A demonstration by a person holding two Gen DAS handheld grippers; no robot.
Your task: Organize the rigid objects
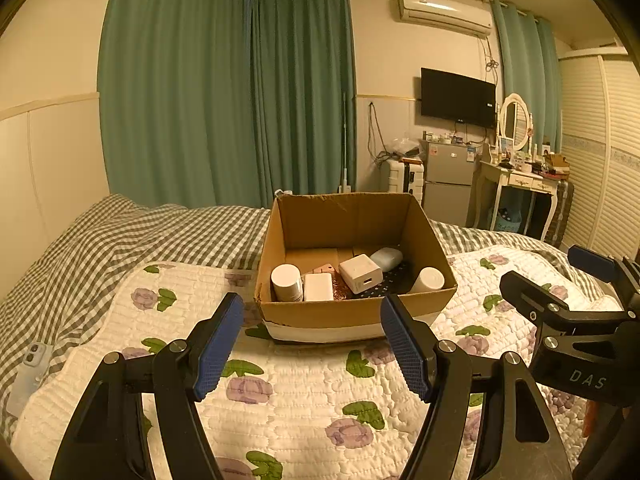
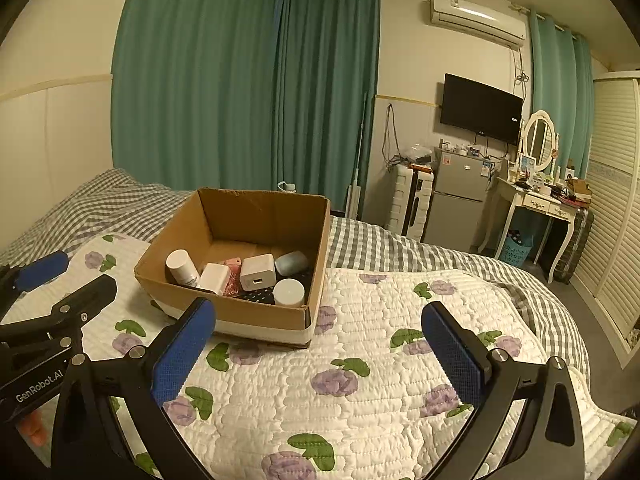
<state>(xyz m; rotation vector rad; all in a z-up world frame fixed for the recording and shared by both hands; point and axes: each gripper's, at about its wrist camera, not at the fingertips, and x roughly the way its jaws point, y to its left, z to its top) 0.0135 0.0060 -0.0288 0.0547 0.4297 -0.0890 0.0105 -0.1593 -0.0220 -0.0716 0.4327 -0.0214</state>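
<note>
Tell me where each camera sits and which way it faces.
Left wrist: on the left tongs, facing the cardboard box on the quilt; own blue pads open, right tongs at the right edge.
Right wrist: on the right tongs, box ahead-left; own pads open, left tongs at the left edge.
Shared: box, quilt, green curtains, TV.

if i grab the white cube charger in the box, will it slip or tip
The white cube charger looks rigid and smooth, so it may slip slightly. It sits tilted on the other items, so it may shift when touched. Its flat faces probably suit the padded left gripper.
</note>
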